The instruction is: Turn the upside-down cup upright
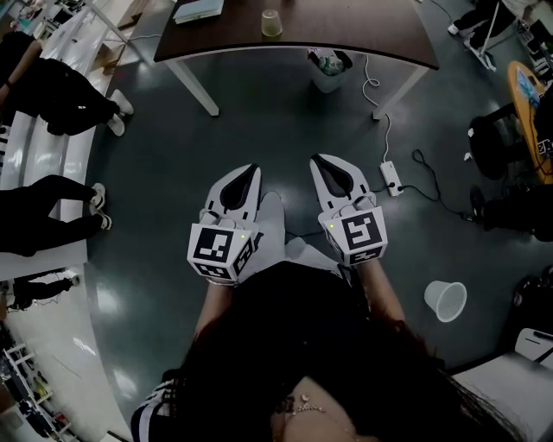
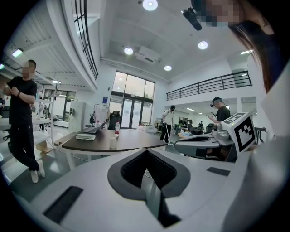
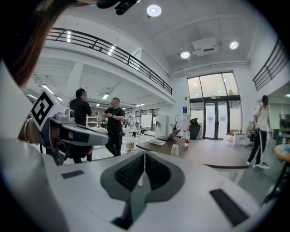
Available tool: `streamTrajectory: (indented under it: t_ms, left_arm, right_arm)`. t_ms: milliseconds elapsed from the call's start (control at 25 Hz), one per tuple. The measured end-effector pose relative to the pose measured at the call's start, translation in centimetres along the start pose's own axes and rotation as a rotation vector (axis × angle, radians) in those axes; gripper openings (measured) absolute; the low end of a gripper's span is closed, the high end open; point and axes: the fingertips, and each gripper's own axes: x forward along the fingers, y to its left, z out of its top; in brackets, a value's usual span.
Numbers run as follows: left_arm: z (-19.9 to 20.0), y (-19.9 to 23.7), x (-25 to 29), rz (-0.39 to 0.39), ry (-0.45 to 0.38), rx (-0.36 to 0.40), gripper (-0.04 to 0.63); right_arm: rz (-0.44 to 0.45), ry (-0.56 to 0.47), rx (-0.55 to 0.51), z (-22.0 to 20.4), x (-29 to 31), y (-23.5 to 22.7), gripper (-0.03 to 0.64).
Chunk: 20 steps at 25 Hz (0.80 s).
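Note:
The cup (image 1: 271, 23), pale and translucent, stands mouth-down on the dark brown table (image 1: 363, 39) at the top of the head view. It also shows small and far off in the left gripper view (image 2: 113, 142) and in the right gripper view (image 3: 175, 149). My left gripper (image 1: 251, 170) and right gripper (image 1: 317, 160) are held side by side over the grey floor, well short of the table, both pointing toward it. Both are shut with nothing between their jaws, which meet at the tips (image 2: 146, 150) (image 3: 144, 154).
A waste bin (image 1: 328, 71) stands under the table. A power strip (image 1: 390, 178) with cables lies on the floor to the right, and a white bucket (image 1: 446, 300) nearer me. A laptop (image 2: 86, 134) and a bottle (image 2: 117, 128) sit on the table. People stand at the left (image 1: 52, 95).

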Motion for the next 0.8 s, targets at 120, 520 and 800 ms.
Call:
streamTrajectory:
  t_ms: [120, 520, 800]
  left_arm:
    - [0.3, 2.0, 2.0, -0.005, -0.004, -0.003, 0.002]
    - [2.6, 8.3, 7.9, -0.054, -0.015, -0.013, 0.002]
    - [4.1, 12.0, 11.0, -0.091, -0.024, -0.007, 0.002]
  right_arm:
    - [-0.008, 0.005, -0.011, 0.2, 2.4, -0.9, 0.017]
    - [-0.029, 0.033, -0.048, 2.1, 10.1, -3.3, 0.018]
    - [-0.066, 0.042, -0.049, 3.4, 15.2, -4.7, 0.018]
